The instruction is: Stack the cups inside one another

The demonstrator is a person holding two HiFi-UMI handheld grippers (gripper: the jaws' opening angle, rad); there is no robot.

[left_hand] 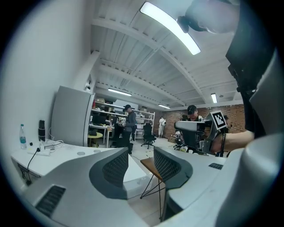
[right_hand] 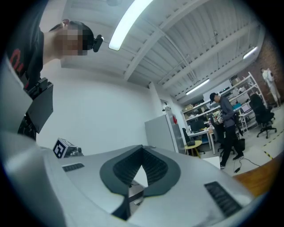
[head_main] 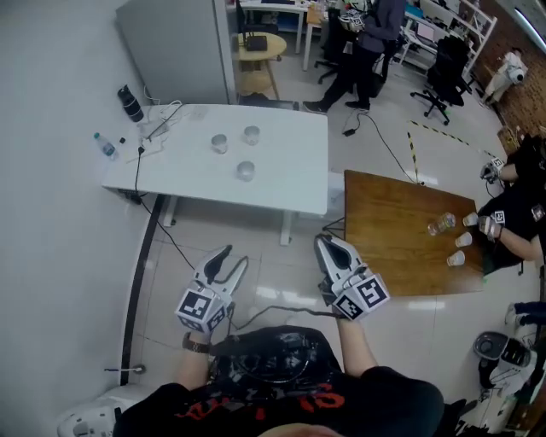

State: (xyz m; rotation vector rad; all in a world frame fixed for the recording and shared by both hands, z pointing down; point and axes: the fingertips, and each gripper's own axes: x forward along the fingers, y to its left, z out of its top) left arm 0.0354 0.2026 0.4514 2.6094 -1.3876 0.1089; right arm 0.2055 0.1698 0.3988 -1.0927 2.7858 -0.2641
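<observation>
White table (head_main: 290, 162) far ahead holds three cups (head_main: 246, 171), well apart; I'm at the approach step. Left gripper (head_main: 229, 260) is spread, right gripper (head_main: 328, 245) pressed together (both empty). Next I'd get near and open the right.

No text or label can be read.

Open lab: shelves (head_main: 467, 19), office chairs (head_main: 444, 75), worktables (head_main: 286, 183).

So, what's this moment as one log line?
three cups: unstacked on white table; left hand-held gripper: open, empty; right hand-held gripper: shut, empty
</observation>
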